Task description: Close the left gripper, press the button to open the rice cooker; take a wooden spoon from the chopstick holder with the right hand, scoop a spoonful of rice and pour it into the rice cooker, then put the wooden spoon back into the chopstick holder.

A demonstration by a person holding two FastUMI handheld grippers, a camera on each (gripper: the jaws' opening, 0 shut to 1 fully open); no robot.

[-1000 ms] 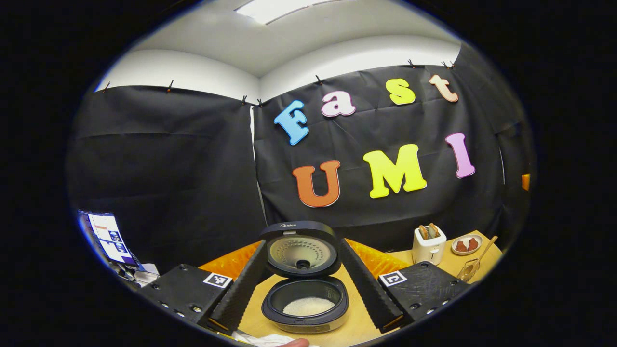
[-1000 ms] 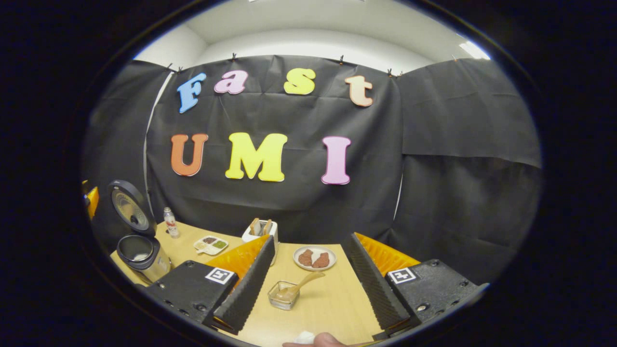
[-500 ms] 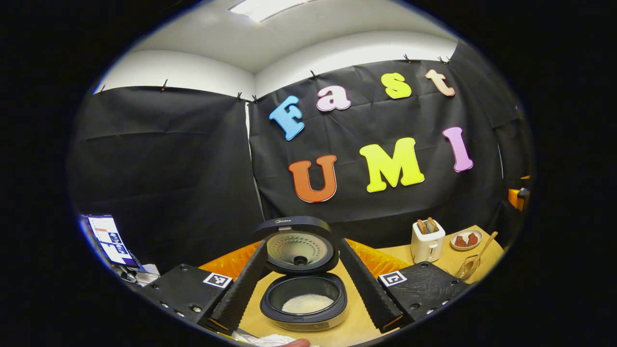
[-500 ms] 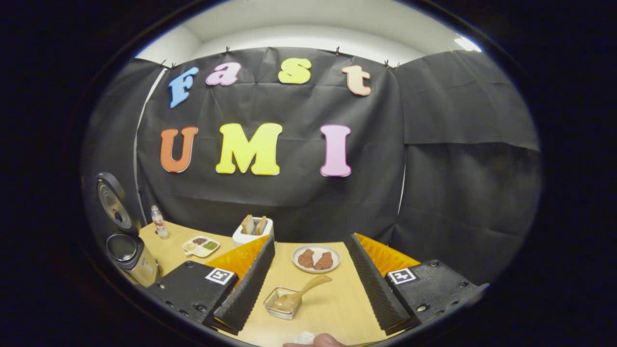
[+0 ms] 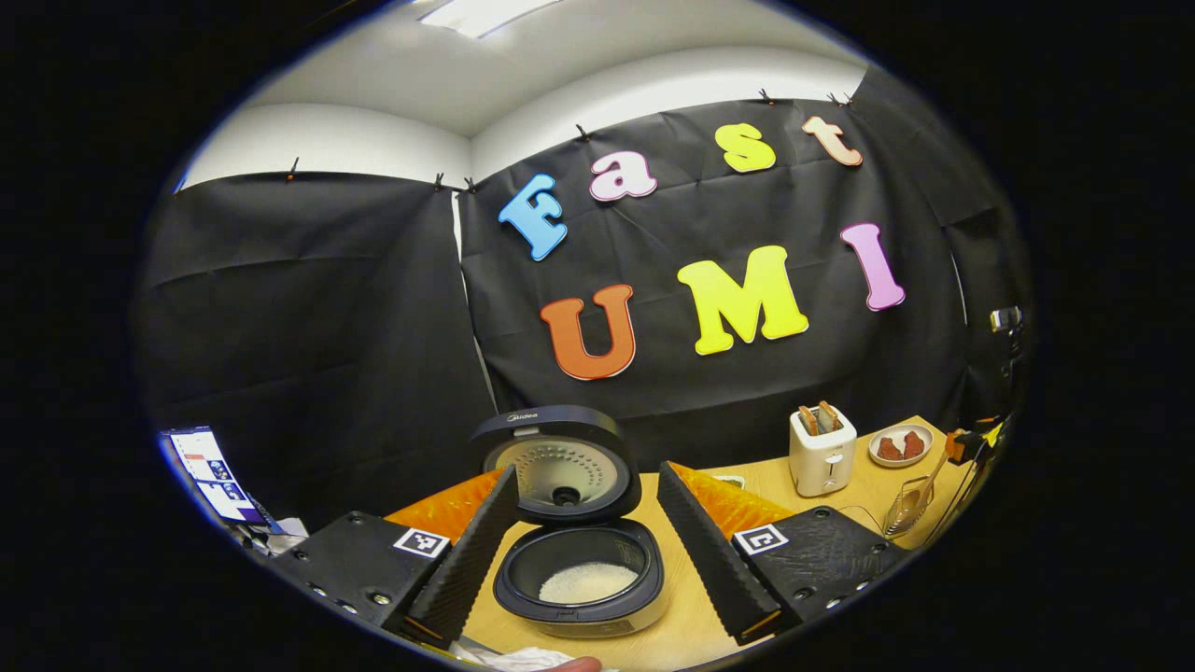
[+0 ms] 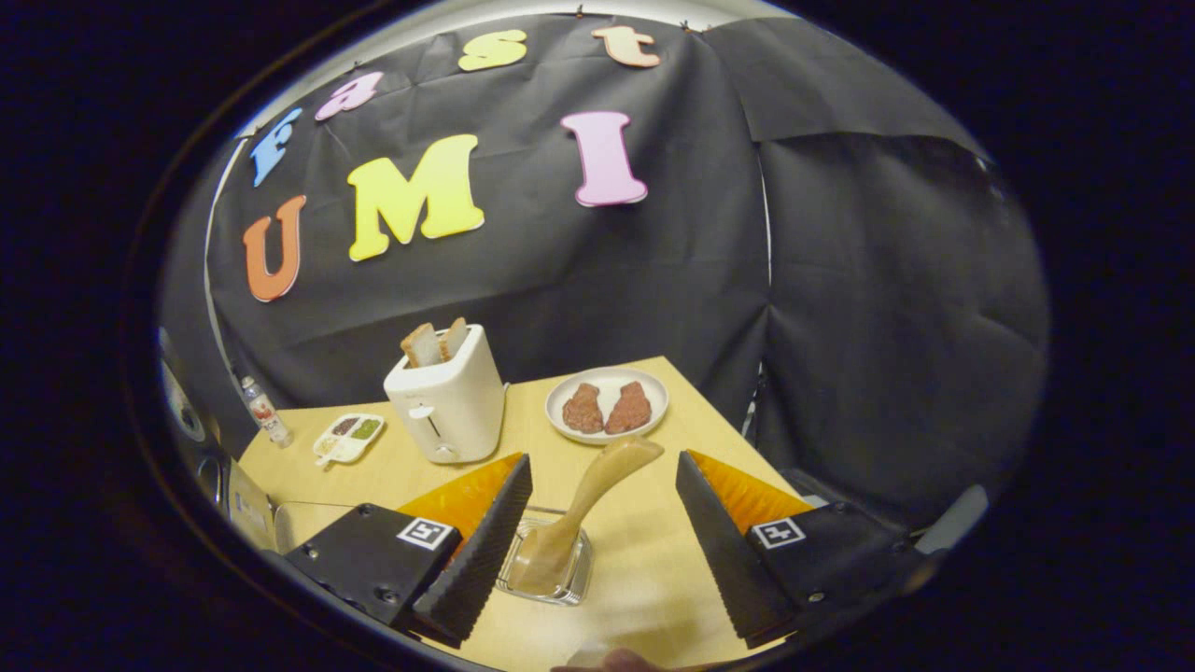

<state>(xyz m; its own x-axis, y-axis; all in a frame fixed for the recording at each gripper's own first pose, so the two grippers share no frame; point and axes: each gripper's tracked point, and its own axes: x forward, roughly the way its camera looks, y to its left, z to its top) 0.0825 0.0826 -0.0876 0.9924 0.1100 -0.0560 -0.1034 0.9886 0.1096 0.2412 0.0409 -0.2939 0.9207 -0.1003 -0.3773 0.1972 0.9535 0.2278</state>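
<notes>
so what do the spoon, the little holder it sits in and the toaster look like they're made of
Spoon: looks like pale wood, matte, with an even tan tone.
Holder: clear glass or plastic, since the table shows through its walls; I can't tell which.
Toaster: white casing with a soft sheen, probably plastic or painted metal.
</notes>
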